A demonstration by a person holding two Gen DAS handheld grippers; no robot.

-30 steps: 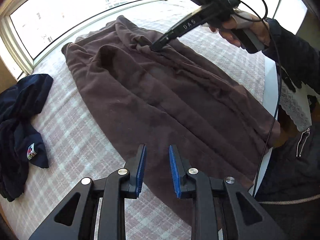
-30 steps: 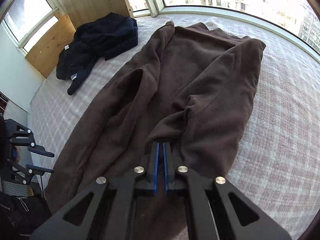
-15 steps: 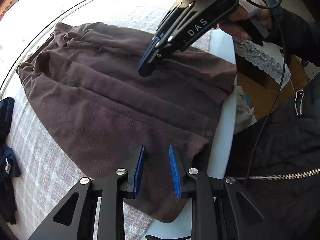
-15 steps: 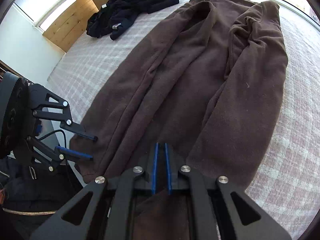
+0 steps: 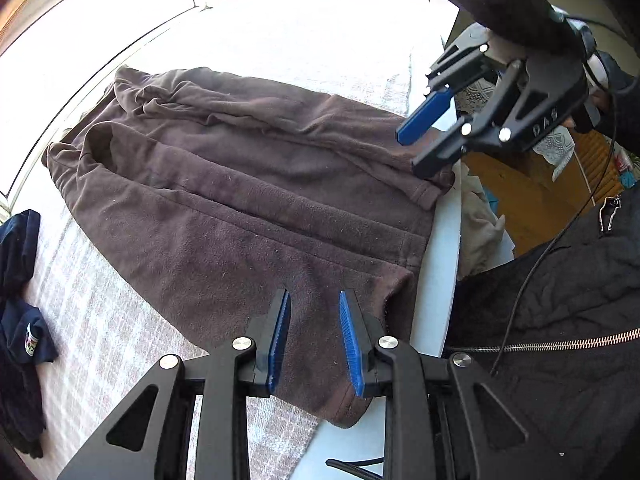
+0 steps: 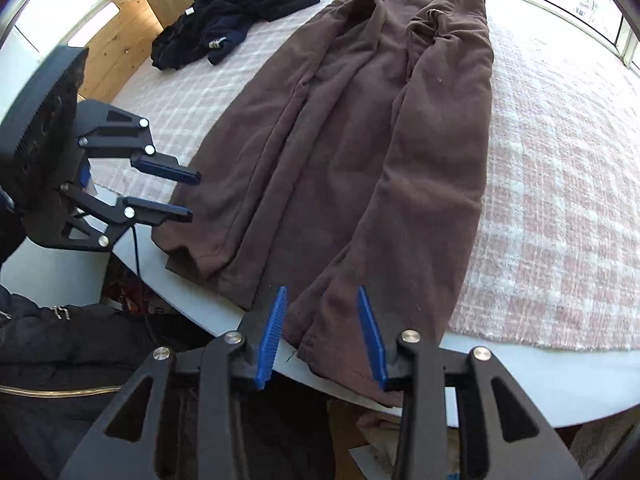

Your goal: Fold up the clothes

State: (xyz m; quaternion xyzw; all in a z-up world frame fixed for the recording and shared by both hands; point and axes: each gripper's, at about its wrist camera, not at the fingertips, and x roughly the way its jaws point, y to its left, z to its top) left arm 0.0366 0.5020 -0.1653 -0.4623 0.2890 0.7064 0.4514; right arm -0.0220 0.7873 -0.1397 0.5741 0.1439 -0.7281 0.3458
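Observation:
A brown fleece garment (image 5: pixel 240 216) lies stretched lengthwise on the checked table cloth; it also shows in the right wrist view (image 6: pixel 360 128). Its hem reaches the near table edge. My left gripper (image 5: pixel 314 304) is open and empty just above the hem's left corner; it appears in the right wrist view (image 6: pixel 188 196) at the left. My right gripper (image 6: pixel 322 300) is open and empty above the hem's other corner, and shows in the left wrist view (image 5: pixel 416 152) at the upper right.
A dark navy garment (image 6: pixel 236 16) lies crumpled at the far corner, also at the left edge of the left wrist view (image 5: pixel 20 320). The white table edge (image 5: pixel 440 264) runs along the near side. Windows surround the table. The person's black jacket (image 5: pixel 560 320) is close.
My right gripper opened and let go of the brown fabric near the hem. Both grippers drew back toward the near table edge. The garment now lies longer and flatter.

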